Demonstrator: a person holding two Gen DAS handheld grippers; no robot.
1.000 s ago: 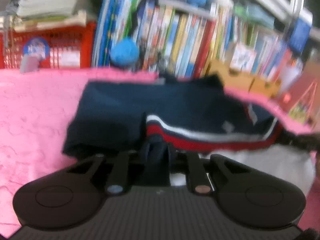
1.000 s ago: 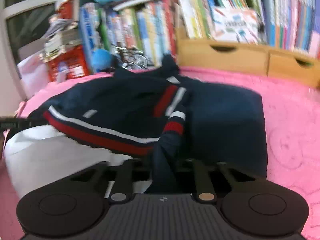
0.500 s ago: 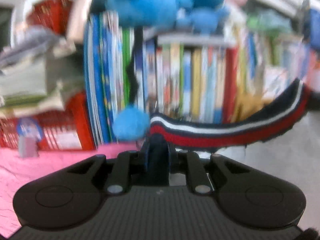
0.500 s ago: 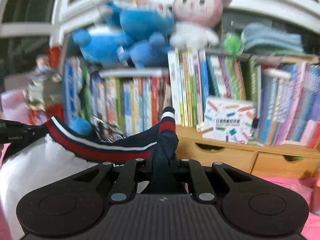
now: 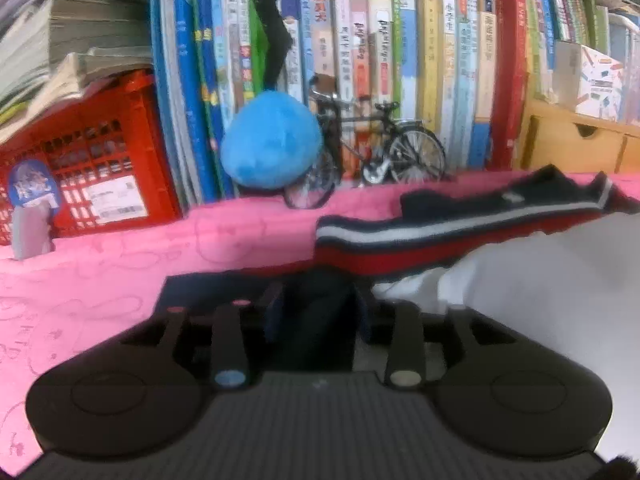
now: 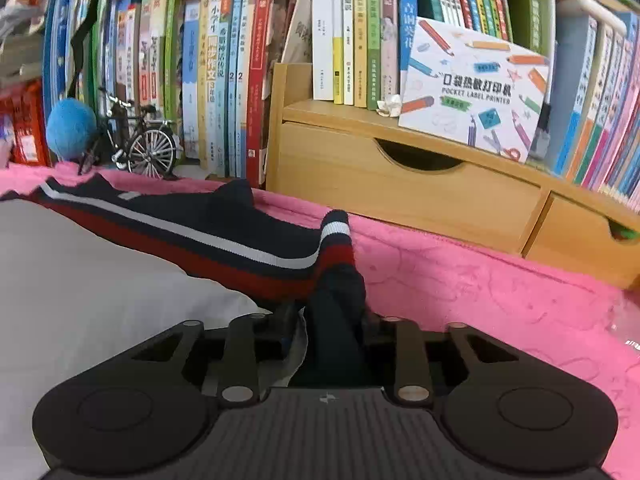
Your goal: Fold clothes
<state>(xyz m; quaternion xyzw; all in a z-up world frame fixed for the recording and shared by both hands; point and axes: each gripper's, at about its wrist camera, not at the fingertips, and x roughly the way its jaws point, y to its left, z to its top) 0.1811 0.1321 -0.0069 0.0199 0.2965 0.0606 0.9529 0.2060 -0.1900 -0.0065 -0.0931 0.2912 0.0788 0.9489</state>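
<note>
Left wrist view, left claw clenched on navy garment, fingertips hidden, right claw likewise.

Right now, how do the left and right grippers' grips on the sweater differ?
The left gripper holds plain navy fabric of the striped navy sweater; the right gripper pinches a banded cuff. White cloth lies right of the left gripper, left of the right. Both are shut on the sweater over the pink blanket.

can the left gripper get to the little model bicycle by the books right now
Probably not: the left gripper is shut on the navy garment, so it isn't free, though nothing blocks the way across the pink cover to the model bicycle.
</note>
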